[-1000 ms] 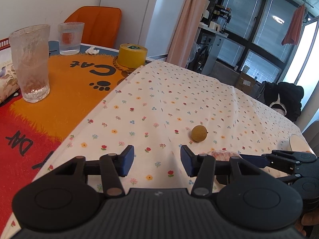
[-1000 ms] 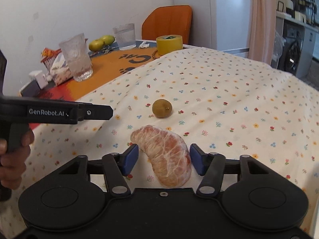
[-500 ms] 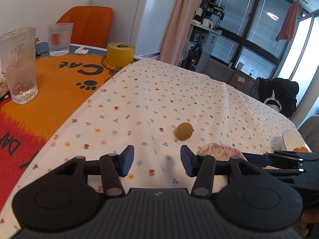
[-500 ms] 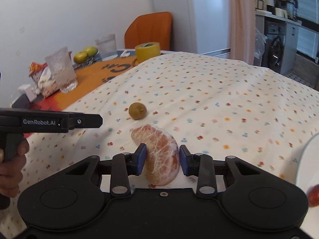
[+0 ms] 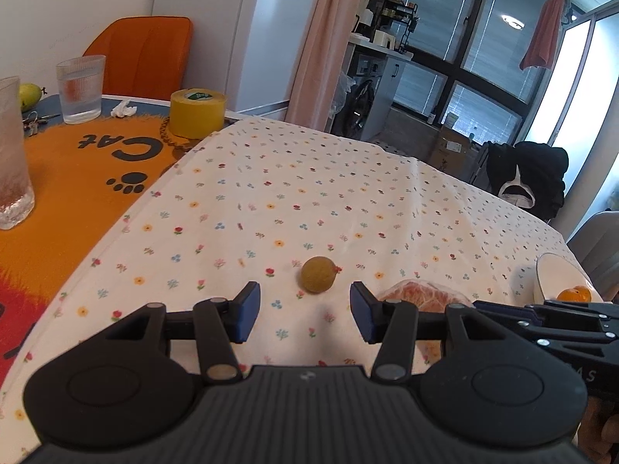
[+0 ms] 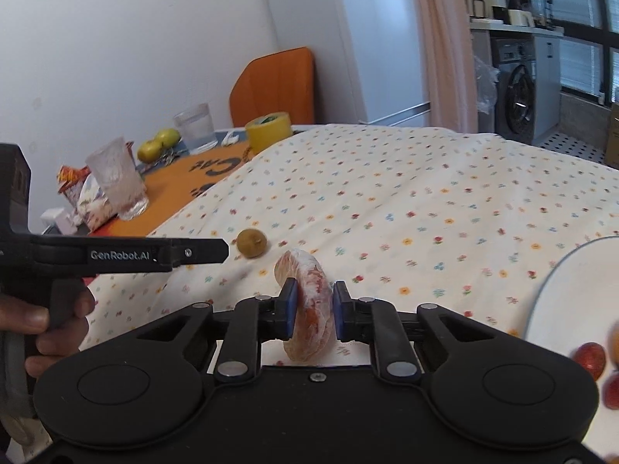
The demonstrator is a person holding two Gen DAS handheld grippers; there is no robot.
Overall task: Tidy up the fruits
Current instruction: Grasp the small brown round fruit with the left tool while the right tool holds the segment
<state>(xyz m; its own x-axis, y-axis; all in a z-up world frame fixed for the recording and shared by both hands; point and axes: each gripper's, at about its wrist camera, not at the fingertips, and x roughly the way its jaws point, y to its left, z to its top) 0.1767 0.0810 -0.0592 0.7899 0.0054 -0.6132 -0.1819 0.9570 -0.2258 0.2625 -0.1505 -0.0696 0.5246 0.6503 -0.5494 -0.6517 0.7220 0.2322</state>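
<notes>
A peeled orange piece (image 6: 307,301) is pinched between the blue pads of my right gripper (image 6: 314,311), which is shut on it and holds it just above the flowered cloth; the left wrist view shows the orange piece (image 5: 421,295) low at right. A small round brown fruit (image 5: 318,274) lies on the cloth just ahead of my left gripper (image 5: 303,311), which stands open with nothing between its fingers. The brown fruit (image 6: 251,243) sits left of the orange piece. A white plate (image 6: 568,294) at right holds small red and orange fruits (image 6: 590,355).
On the orange cat mat at the left stand two glasses (image 5: 80,89), a yellow tape roll (image 5: 197,112), keys and green pears (image 6: 158,143). A snack bag (image 6: 83,193) lies by the near glass. An orange chair (image 5: 143,58) stands behind the table. The white plate (image 5: 557,278) sits near the table's right edge.
My right gripper has shut on the peeled orange piece and lifted it, swinging toward the plate. My left gripper has drifted closer to the small brown fruit, staying open.
</notes>
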